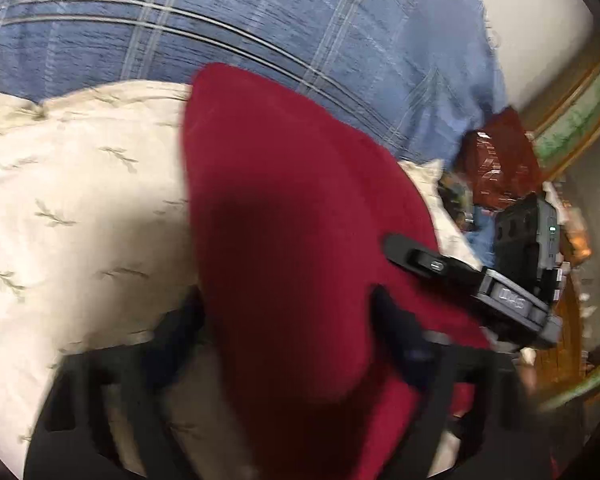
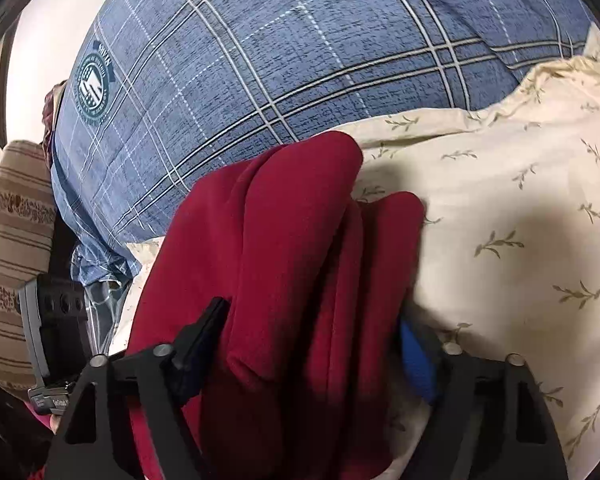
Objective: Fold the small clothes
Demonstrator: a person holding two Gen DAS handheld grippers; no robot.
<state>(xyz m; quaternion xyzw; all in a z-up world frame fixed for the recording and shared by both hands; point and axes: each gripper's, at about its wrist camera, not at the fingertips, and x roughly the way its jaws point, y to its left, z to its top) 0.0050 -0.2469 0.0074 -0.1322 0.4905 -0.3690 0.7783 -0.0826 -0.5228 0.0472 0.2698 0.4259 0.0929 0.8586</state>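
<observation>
A dark red garment (image 2: 284, 264) lies bunched on a cream bedspread (image 2: 500, 208). Both the left gripper (image 1: 288, 320) and right gripper (image 2: 312, 340) stand spread around its folds, pinching nothing. Closing here may catch several layers, or the bedspread, and drag the fold crooked.

I see open cream bedding (image 2: 520, 200) to the right, free to pass; the blue plaid pillow (image 2: 300, 60) walls off the far side, red garment (image 2: 292, 240) bunched dead ahead.

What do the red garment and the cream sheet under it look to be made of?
Red garment: looks like a soft, thick knit or fleece, matte, with rounded, puffy folds and no sheen. Cream sheet: likely thin woven cotton, matte, printed with small leaf sprigs and lying in shallow creases. Neither fibre can be confirmed by look alone.
</observation>
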